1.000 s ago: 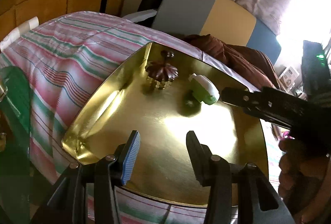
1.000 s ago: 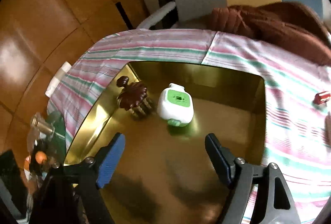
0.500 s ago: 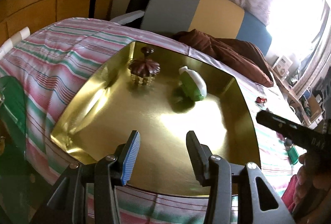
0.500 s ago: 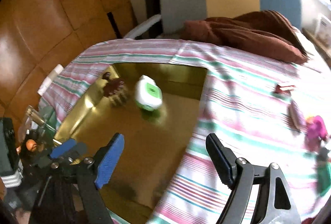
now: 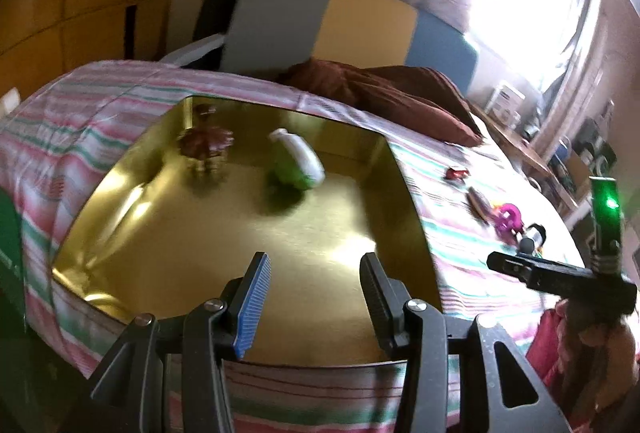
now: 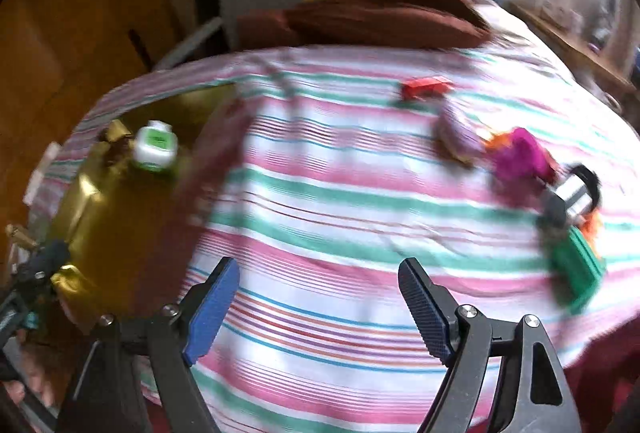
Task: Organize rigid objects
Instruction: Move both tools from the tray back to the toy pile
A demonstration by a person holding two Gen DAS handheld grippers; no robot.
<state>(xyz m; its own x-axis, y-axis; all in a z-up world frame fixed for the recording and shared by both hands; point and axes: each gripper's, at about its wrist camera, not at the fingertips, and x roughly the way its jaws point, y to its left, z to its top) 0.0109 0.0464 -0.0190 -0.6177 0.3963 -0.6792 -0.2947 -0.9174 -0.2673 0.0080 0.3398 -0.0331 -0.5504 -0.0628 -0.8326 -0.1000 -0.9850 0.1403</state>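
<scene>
A bed under a striped sheet (image 6: 320, 201) fills both views, and a brown blanket (image 6: 380, 17) lies bunched at its far side. On the sheet sits a gold tray (image 5: 224, 245); the left hand-held gripper (image 5: 316, 275) hangs over the tray's near part, jaws partly open with nothing between them. Ahead of it inside the tray, toward the far wall, stand a green and white gadget (image 5: 298, 161) and, to that gadget's left, a brown ornament (image 5: 206, 143), close together and well apart from the fingertips. The right hand-held gripper (image 6: 320, 275) hangs over bare sheet to the right of the tray, jaws wide open and holding nothing. Ahead and to its right lies a loose cluster of small things: a green block (image 6: 576, 269) nearest, then a black and white piece (image 6: 572, 193), a magenta toy (image 6: 520, 153), and farthest a small red toy (image 6: 424, 87). The tray's contents sit far off to its left.
</scene>
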